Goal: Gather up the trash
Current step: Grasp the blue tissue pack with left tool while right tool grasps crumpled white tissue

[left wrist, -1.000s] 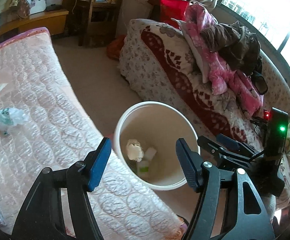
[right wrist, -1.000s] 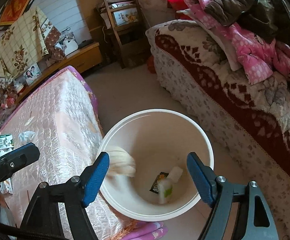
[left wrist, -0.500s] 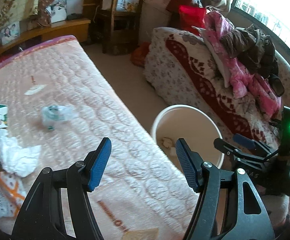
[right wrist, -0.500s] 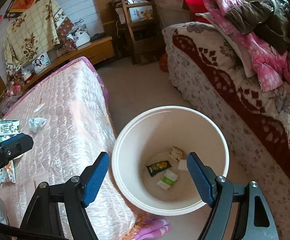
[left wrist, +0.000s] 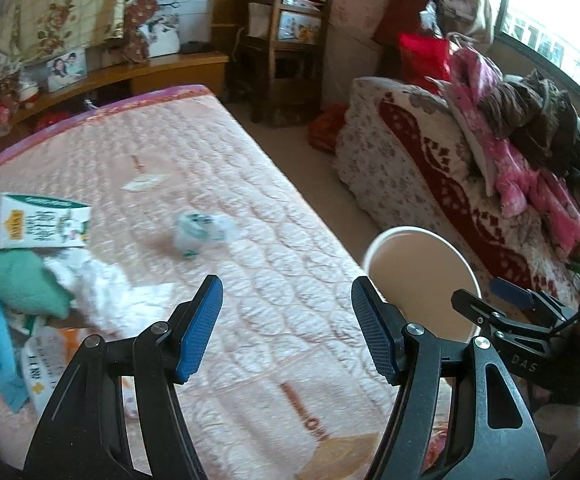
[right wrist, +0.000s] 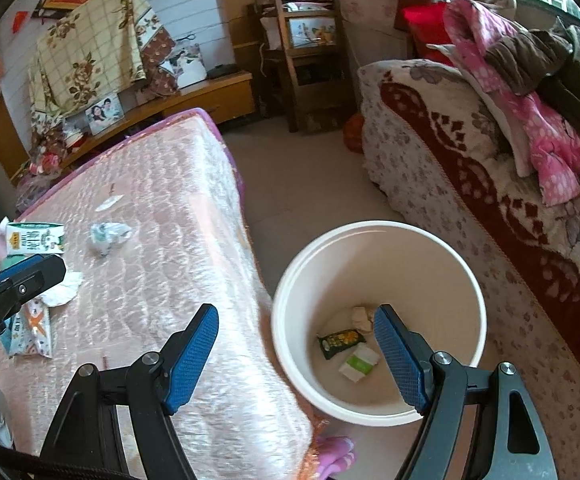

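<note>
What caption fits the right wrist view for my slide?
Open right gripper above the white bin, which holds discarded wrappers beside the pink mattress.

The round white bin [right wrist: 378,320] stands on the floor beside my bed. Inside it I see a green snack packet [right wrist: 339,342], a small white-and-green pack [right wrist: 360,363] and a crumpled paper ball [right wrist: 362,318]. On the pink bed [left wrist: 250,240] lie a scrunched wrapper [left wrist: 196,232], a milk carton [left wrist: 42,227] and white tissue [left wrist: 102,296].
</note>
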Tool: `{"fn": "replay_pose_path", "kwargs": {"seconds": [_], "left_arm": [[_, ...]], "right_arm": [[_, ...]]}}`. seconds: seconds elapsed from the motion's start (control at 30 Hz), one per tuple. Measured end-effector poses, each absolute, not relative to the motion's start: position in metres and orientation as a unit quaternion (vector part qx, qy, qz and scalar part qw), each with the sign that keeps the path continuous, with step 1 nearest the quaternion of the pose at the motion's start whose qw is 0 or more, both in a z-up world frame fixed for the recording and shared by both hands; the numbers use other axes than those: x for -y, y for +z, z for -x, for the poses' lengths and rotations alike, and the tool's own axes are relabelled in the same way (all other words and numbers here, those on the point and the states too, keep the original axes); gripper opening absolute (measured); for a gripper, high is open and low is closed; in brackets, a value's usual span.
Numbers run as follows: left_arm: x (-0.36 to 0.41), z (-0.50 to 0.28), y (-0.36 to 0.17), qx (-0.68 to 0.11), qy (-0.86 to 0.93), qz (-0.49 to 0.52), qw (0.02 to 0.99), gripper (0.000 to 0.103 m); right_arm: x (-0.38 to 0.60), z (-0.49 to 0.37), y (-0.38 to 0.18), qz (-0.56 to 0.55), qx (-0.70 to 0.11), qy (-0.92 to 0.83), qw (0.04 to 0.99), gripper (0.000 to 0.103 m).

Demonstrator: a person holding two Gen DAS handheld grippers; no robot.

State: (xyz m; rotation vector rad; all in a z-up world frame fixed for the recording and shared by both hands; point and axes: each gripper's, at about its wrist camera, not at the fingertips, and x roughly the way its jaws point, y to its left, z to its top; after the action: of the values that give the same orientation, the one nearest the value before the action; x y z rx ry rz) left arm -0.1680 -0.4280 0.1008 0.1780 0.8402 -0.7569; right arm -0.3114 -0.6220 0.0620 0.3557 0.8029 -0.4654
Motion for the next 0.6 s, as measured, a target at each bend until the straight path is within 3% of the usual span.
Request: {"fn": "replay_pose_path", "kwargs": {"seconds": [0.6], "left_arm": [[0.297,0.148,0.111,-0.401,-0.273,-0.066,0.872,0.066]], "right_arm": [[0.530,0.252,0.073,-0.137,-0.396,-0.125,0.899,0.078]]}}
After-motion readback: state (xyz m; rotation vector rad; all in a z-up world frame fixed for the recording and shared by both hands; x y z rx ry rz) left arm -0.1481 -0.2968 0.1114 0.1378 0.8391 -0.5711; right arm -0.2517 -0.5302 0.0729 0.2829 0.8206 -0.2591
